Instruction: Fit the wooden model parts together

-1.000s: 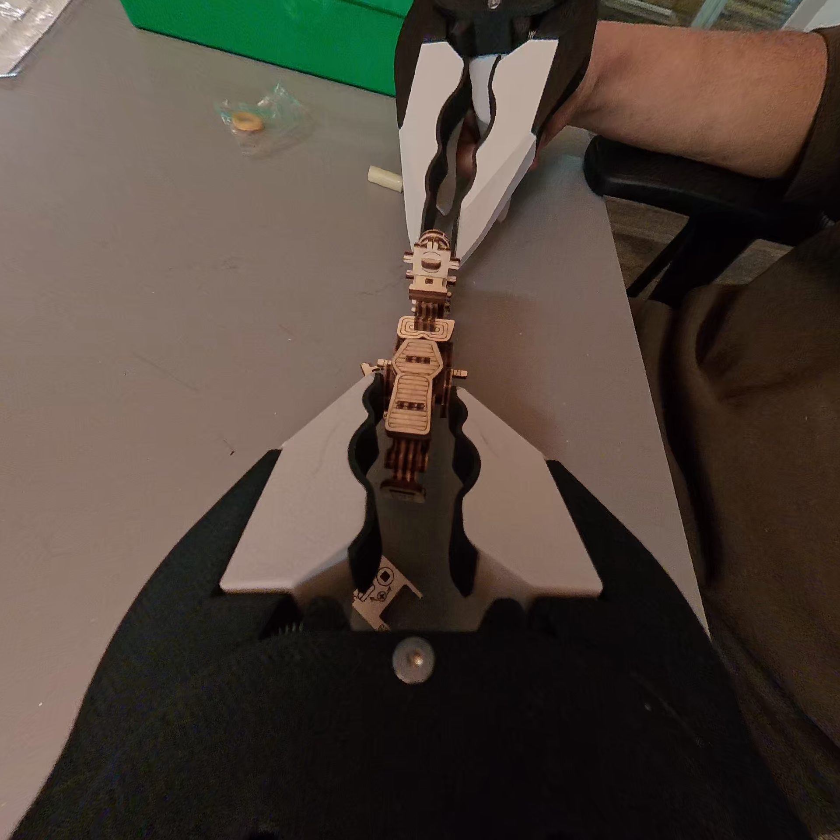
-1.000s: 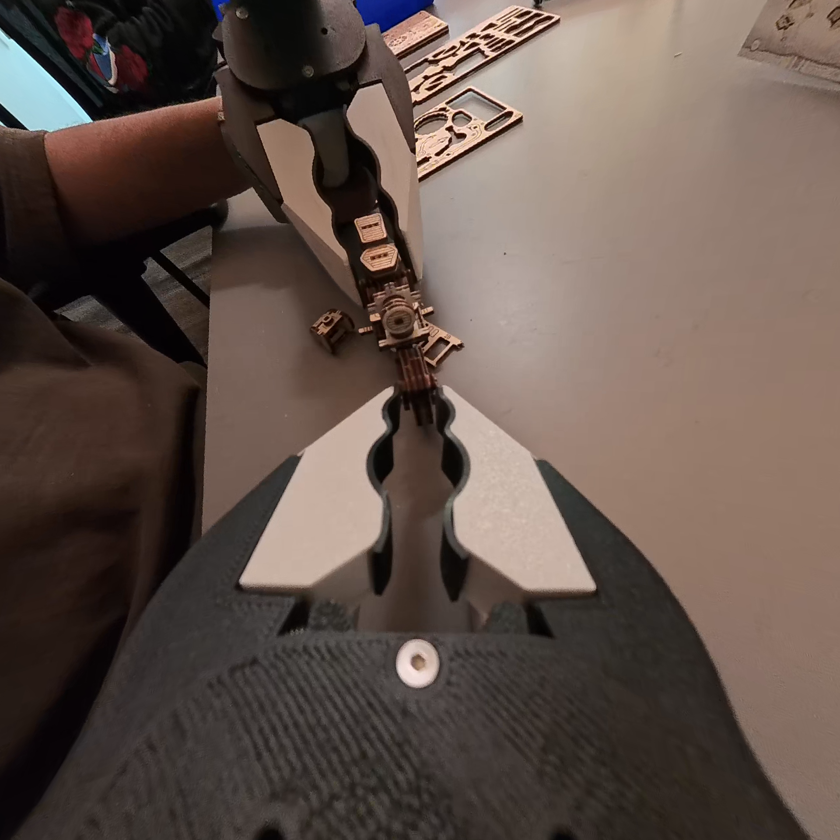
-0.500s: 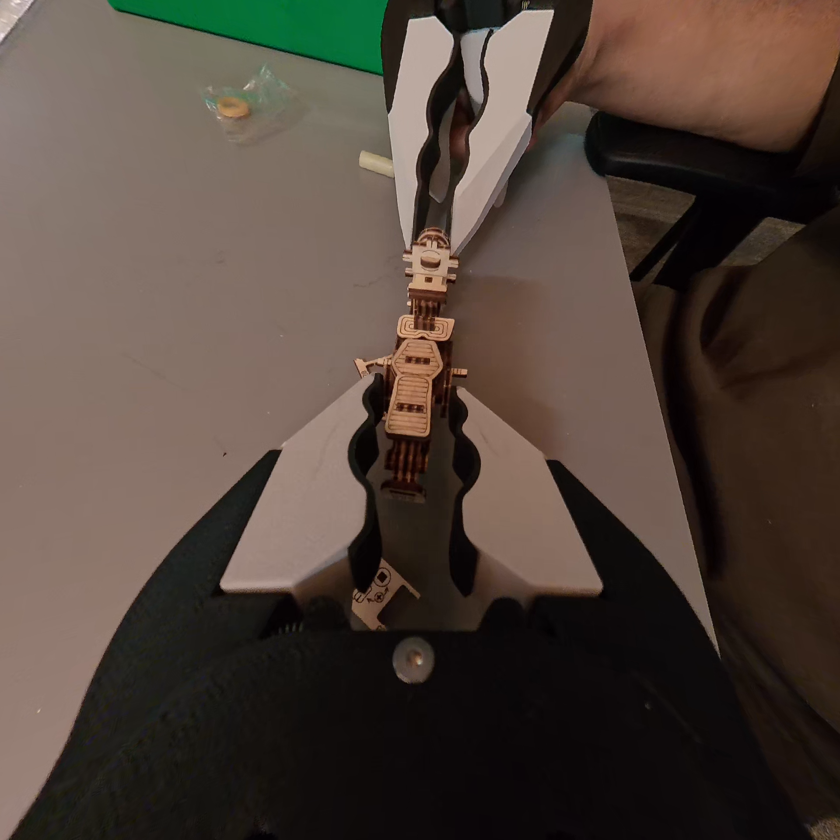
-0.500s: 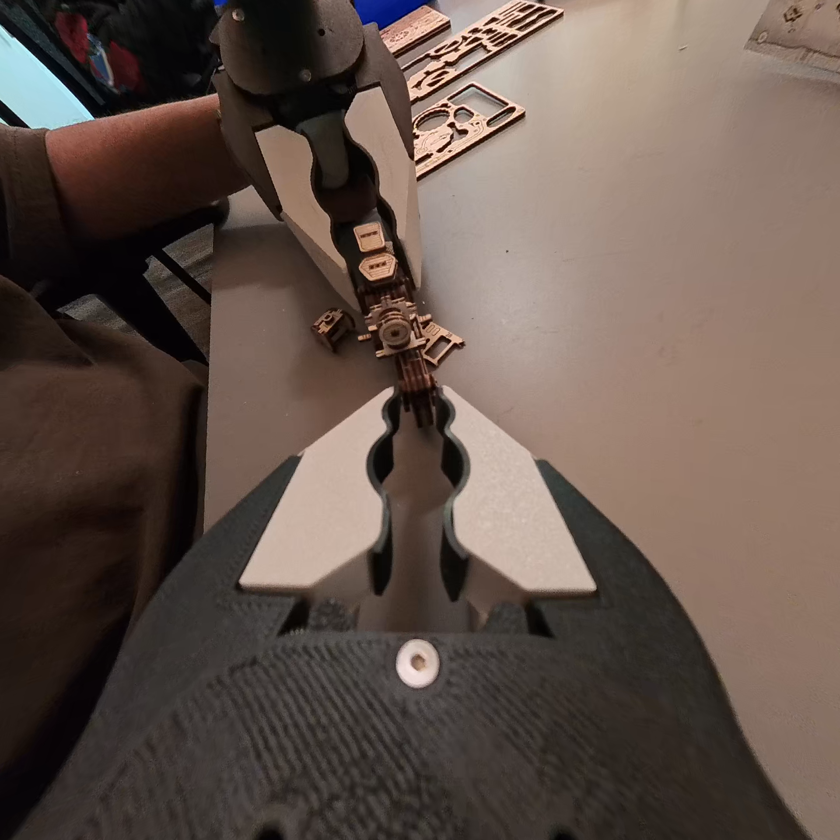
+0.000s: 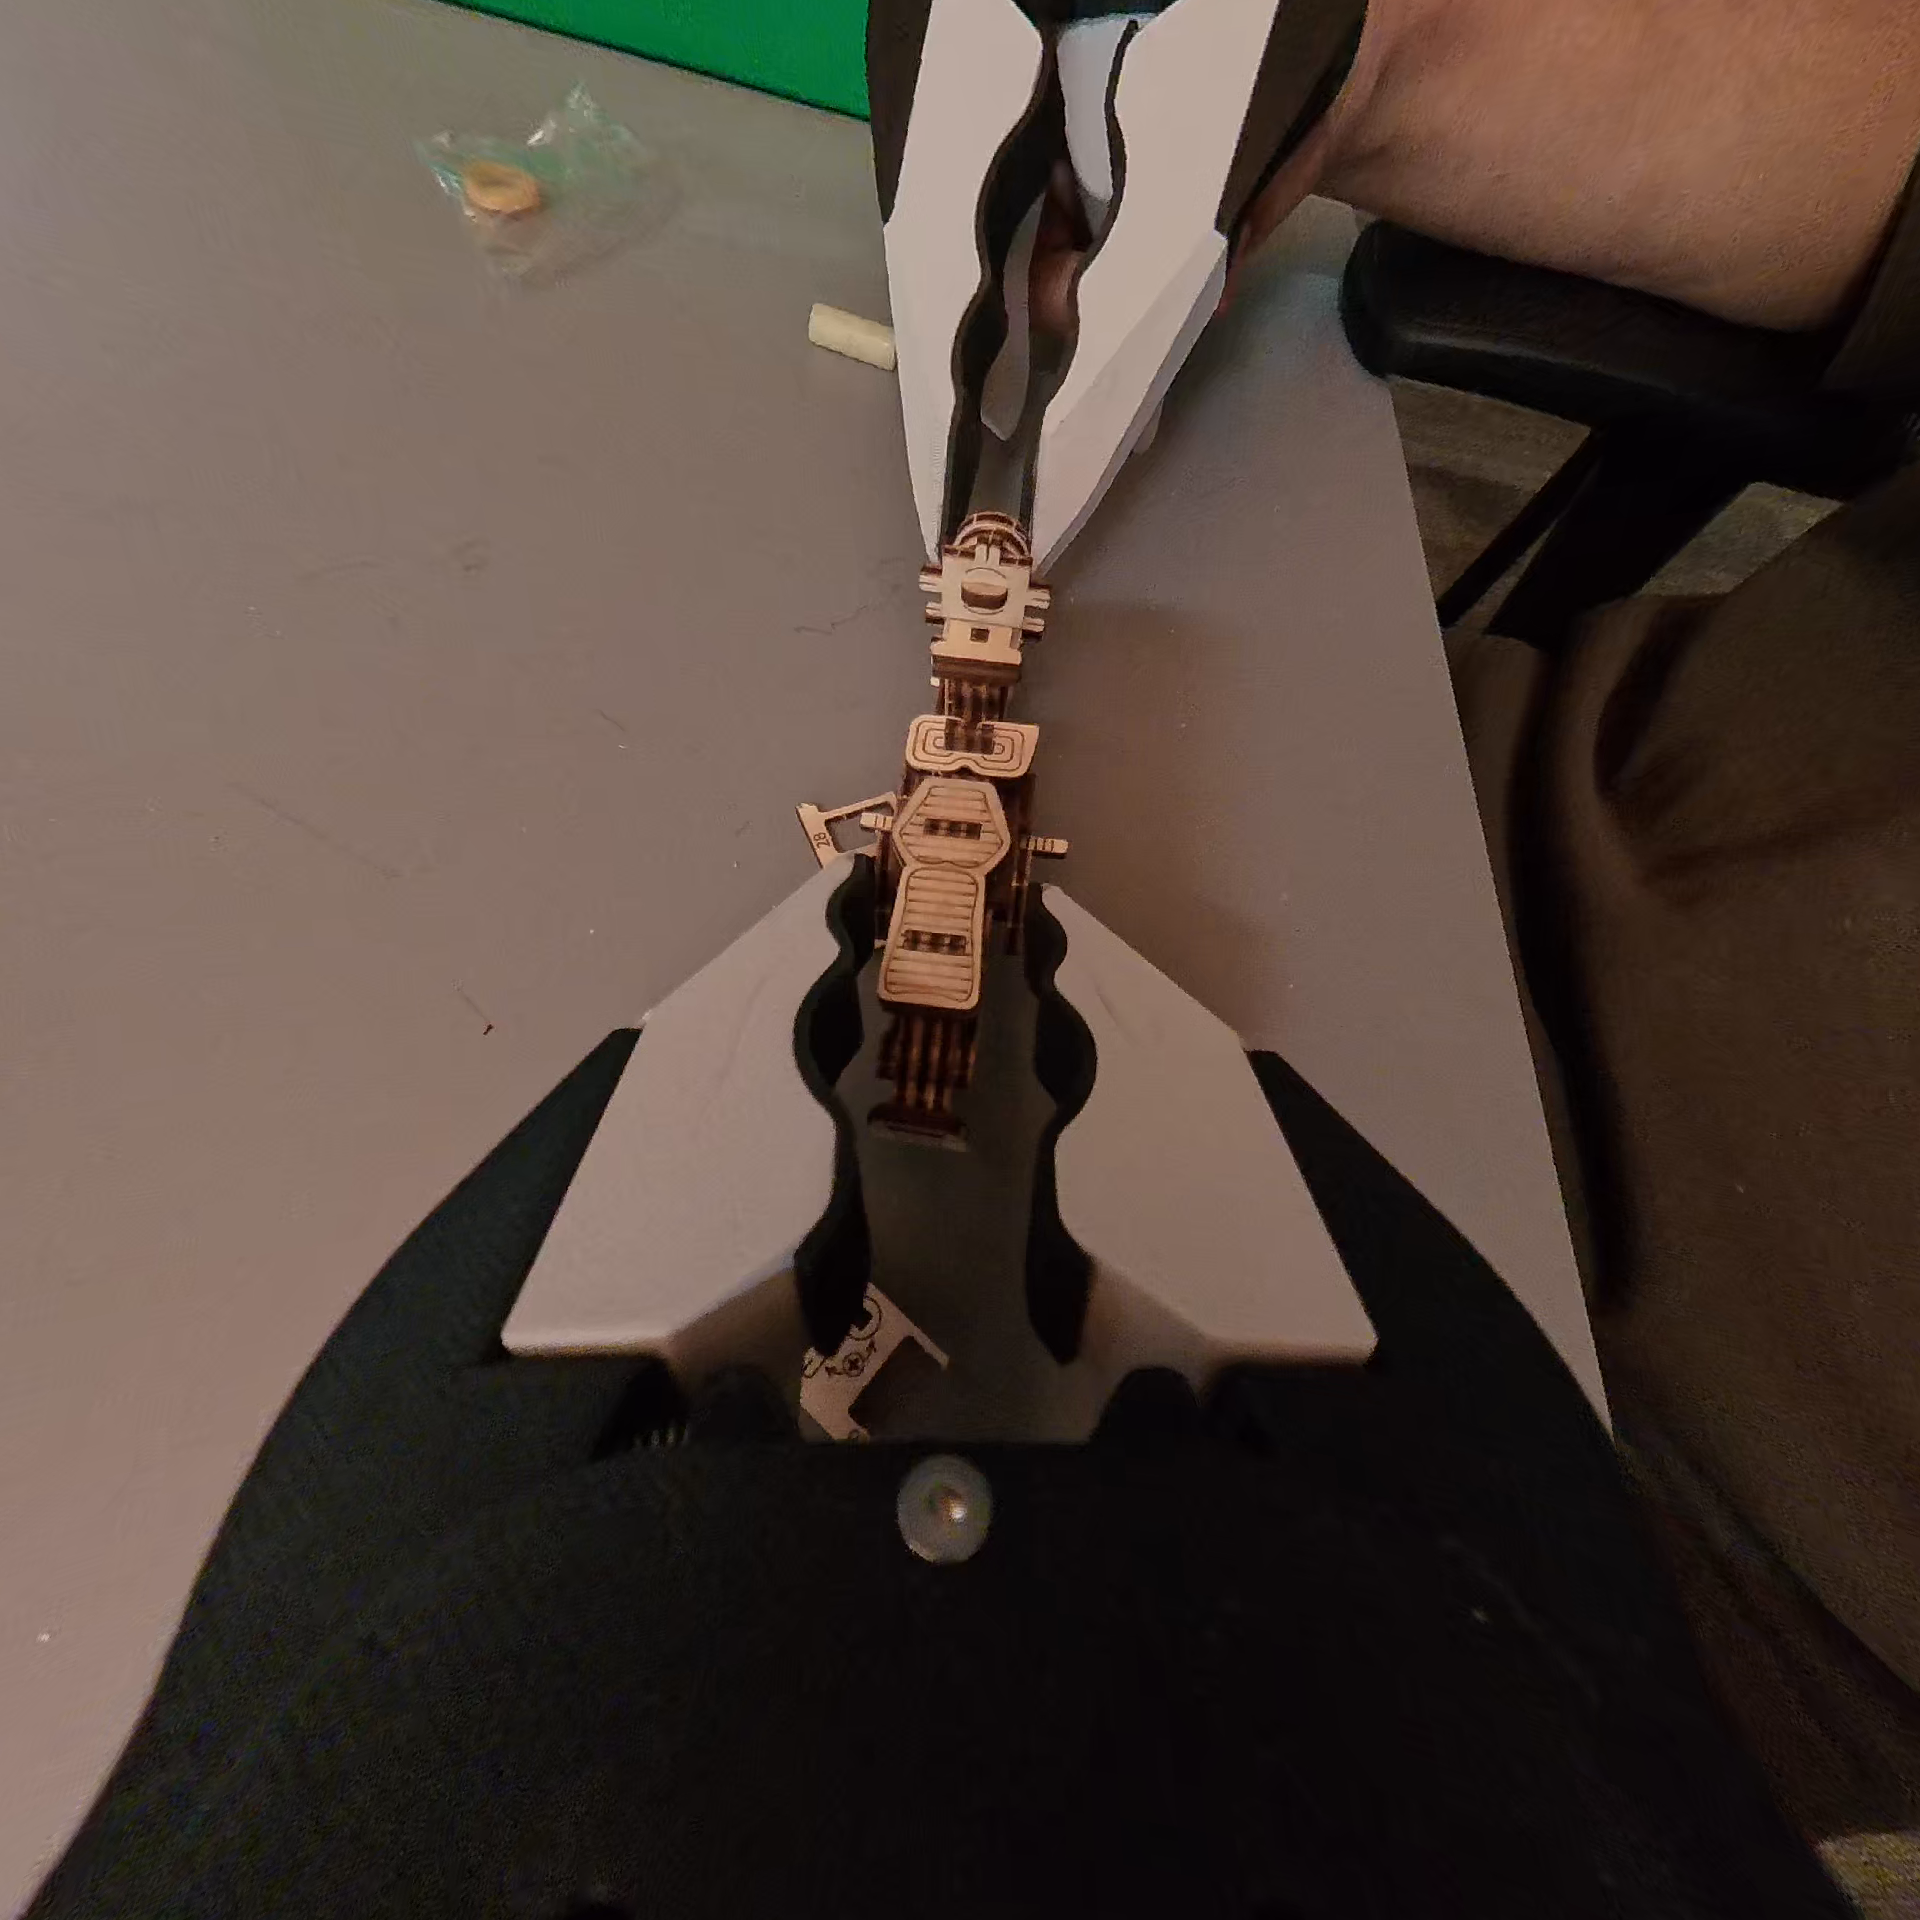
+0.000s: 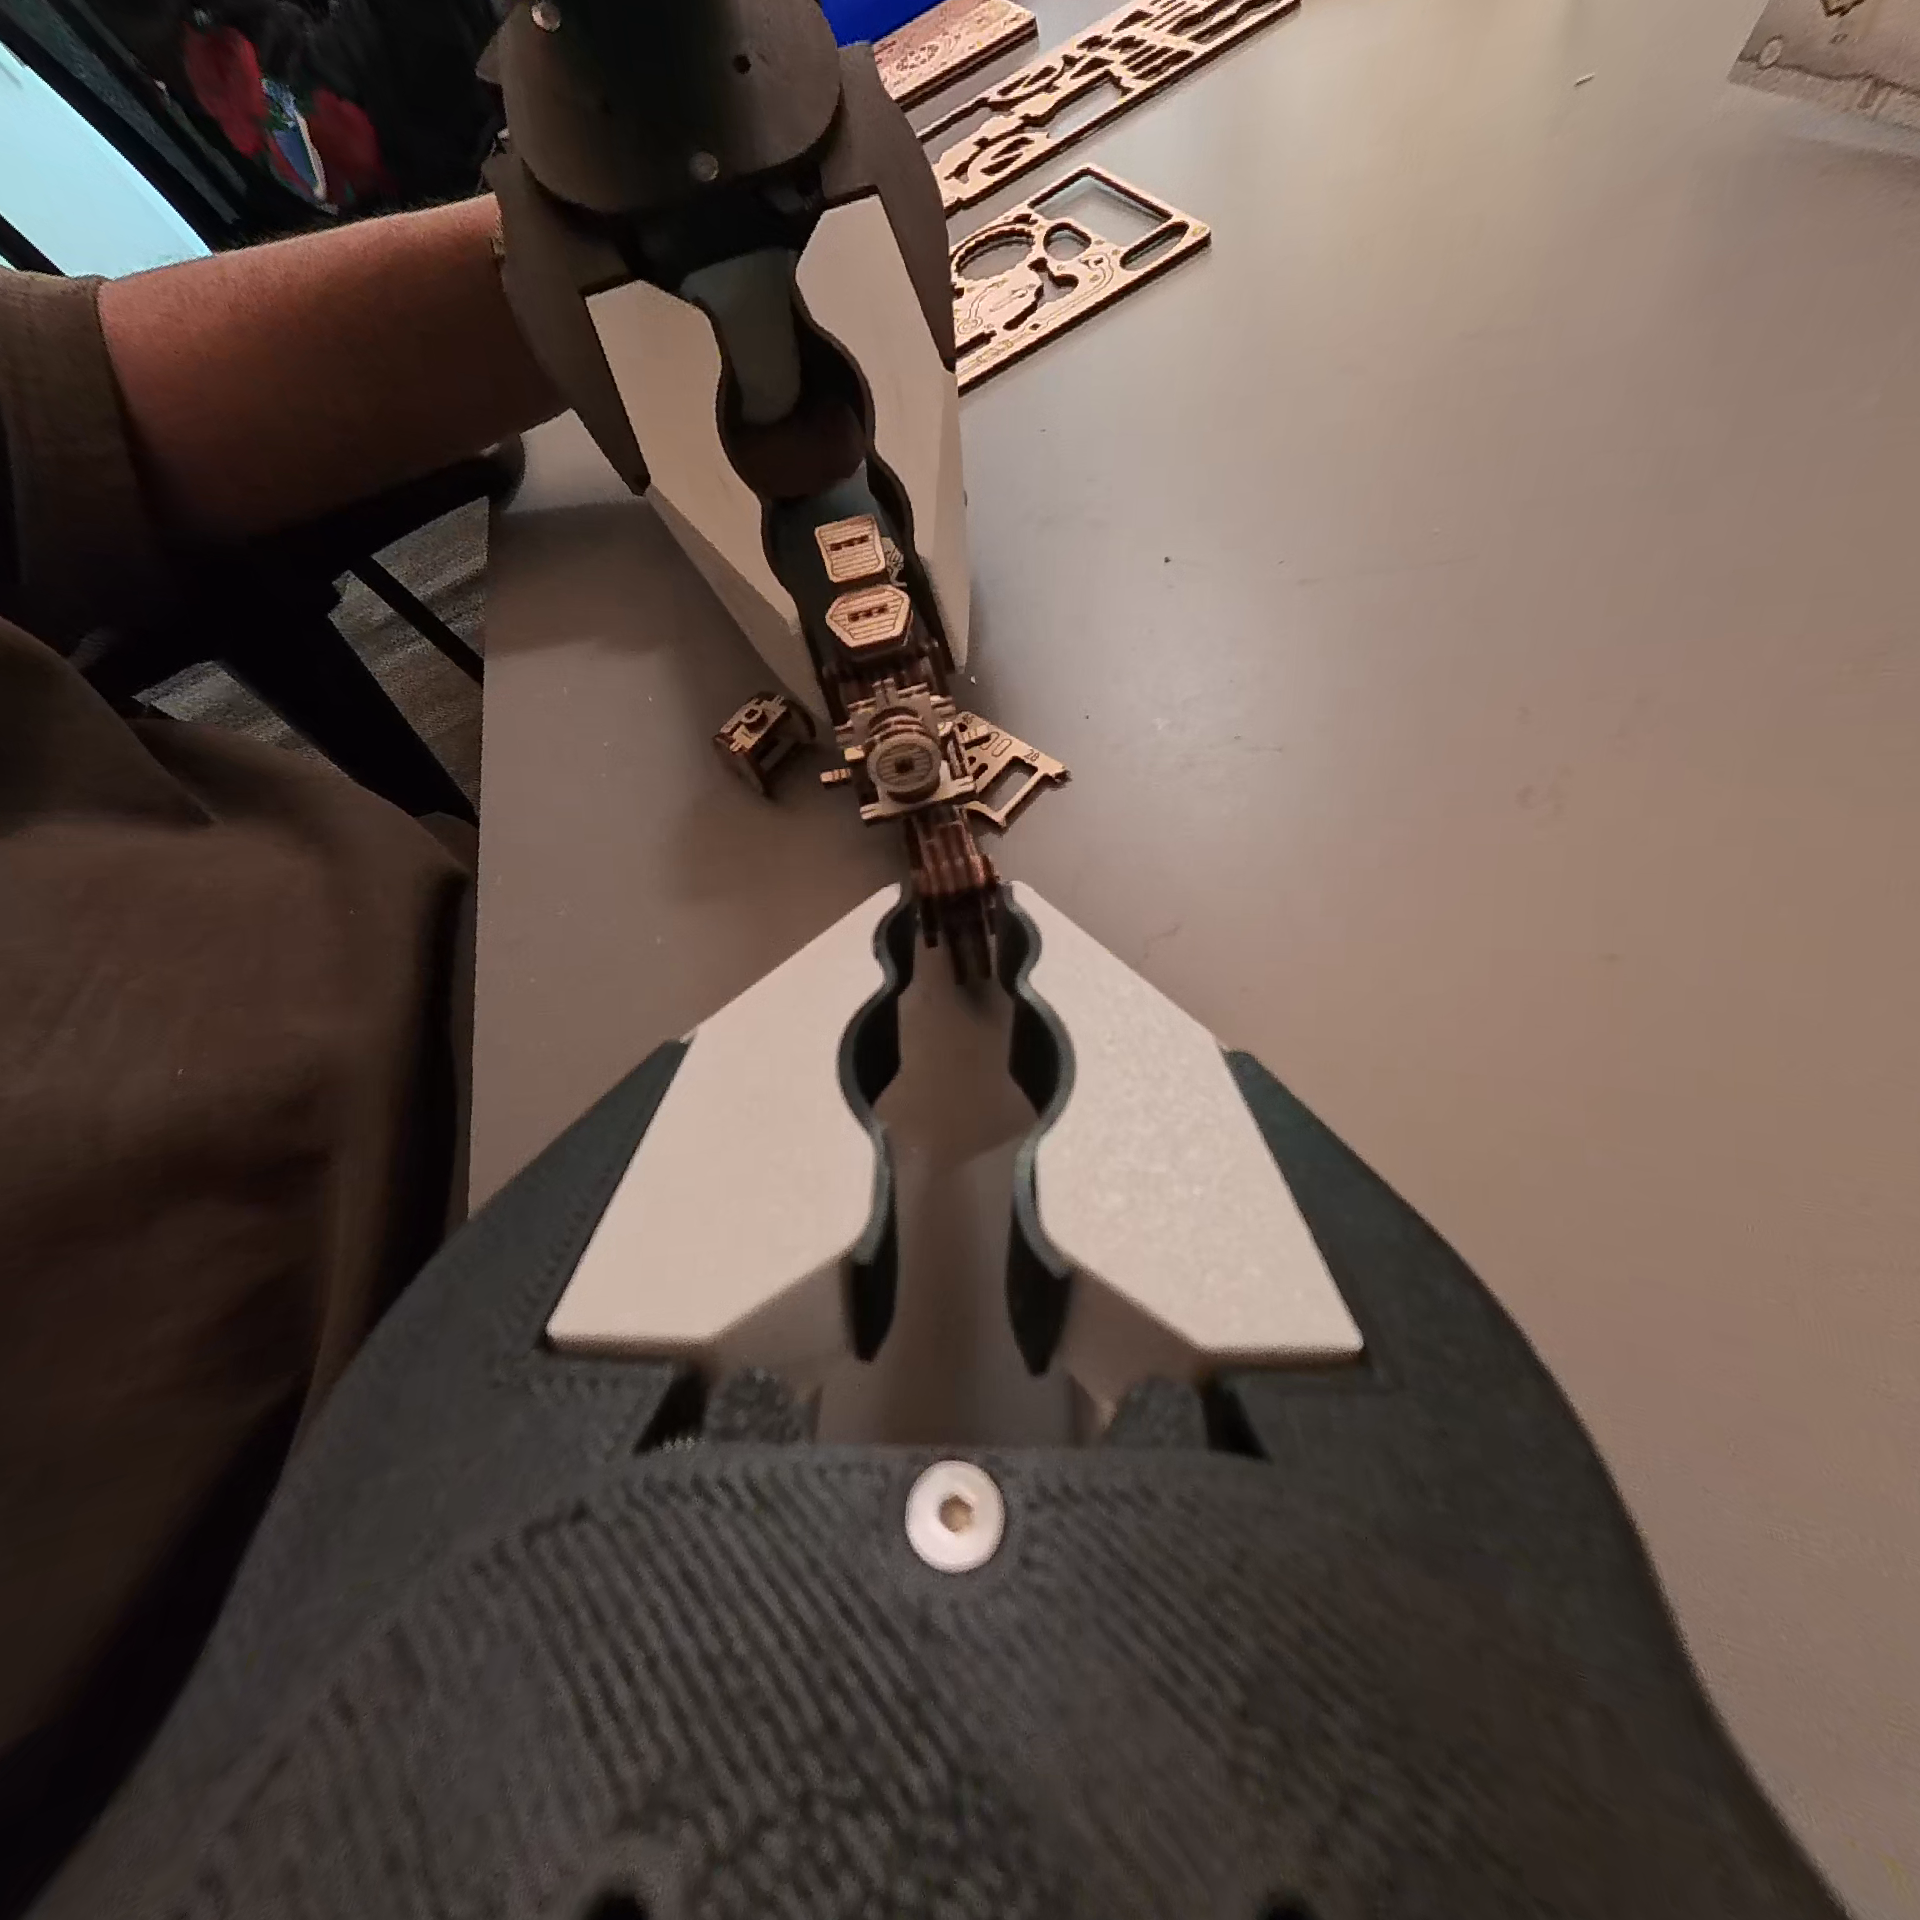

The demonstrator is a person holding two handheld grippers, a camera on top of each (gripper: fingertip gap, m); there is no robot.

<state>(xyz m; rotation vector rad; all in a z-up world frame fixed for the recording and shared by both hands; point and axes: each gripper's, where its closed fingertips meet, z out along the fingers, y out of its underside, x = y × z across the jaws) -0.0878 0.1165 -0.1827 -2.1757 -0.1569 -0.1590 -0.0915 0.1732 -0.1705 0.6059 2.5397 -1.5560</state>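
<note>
Gripping opposite ends of wooden model [image 5: 951, 894]: left tool [image 5: 940, 894], right tool [image 6: 951, 914]; underside hidden.

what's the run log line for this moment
left gripper: shut on wooden model | right gripper: shut on its far end | loose part: on table

Loose flat part [image 5: 868, 1371] half hidden under left claw [image 5: 951, 894] – shape unclear

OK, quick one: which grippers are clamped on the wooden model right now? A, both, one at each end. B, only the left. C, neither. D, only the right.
A: the left gripper grips the seat end of the model, and the right gripper pinches the opposite end.
</note>
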